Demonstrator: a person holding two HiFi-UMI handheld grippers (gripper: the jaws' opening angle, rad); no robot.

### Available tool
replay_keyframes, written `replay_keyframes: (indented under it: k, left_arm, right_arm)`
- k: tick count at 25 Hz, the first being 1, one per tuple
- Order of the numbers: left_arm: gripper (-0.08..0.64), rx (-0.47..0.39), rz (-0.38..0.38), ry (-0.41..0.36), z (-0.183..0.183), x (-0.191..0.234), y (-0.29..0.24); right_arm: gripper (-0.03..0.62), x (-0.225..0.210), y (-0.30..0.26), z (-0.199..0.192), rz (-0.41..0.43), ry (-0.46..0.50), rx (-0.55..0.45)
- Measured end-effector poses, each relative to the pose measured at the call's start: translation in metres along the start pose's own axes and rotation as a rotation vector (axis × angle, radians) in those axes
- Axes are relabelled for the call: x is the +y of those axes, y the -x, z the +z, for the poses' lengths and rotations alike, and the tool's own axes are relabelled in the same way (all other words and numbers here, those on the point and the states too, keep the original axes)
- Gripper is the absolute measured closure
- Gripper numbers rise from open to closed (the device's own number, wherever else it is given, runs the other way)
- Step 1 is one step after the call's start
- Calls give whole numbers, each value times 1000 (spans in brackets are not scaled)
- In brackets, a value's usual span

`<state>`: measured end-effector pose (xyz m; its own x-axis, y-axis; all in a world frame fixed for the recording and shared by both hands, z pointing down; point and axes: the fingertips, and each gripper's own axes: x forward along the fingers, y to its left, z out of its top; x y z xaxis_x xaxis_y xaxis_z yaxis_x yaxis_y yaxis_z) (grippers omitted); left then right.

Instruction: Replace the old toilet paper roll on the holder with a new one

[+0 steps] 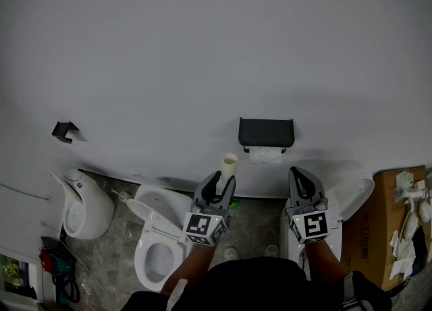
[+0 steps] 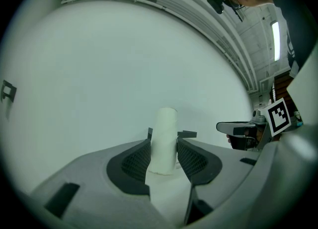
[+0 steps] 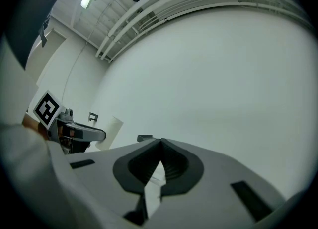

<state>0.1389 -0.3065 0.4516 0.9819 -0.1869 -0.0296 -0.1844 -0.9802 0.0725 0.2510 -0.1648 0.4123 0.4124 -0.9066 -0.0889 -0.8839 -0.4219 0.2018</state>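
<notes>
The left gripper [image 2: 167,138] pinches a bare cardboard tube [image 2: 166,121], the core of a used-up toilet roll. Its two jaws press on the tube's lower half from either side, and the tube stands nearly upright, its open top poking above the jaw tips. The gripper points level at the white wall [image 1: 202,46], and the tube sits left of the holder and a little lower, clear of it.

The right gripper [image 3: 161,141] has its jaws pressed together, tips meeting, and I see nothing caught between them. It also points level at the wall, just below the holder's right end and apart from it.

The holder [image 1: 266,131] is a black box-shaped fitting on the wall. White toilet paper [image 1: 264,156] shows beneath its cover, with a short end hanging down.

Further out, a white toilet [image 1: 156,232] stands on the grey stone floor [image 1: 253,225] below the left gripper with its seat up. A second white fixture [image 1: 84,205] stands further left. A small black hook [image 1: 65,130] is fixed to the wall above that fixture. To the right, an open cardboard box [image 1: 378,235] holds white parts that I cannot identify.
</notes>
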Motion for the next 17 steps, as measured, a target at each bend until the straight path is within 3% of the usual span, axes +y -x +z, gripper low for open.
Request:
replay_keyframes:
  k: [17]
  left_arm:
    - [397,1,-5,4,1,-2,5]
  right_arm:
    - [592,10,-5,-4,27,42,46]
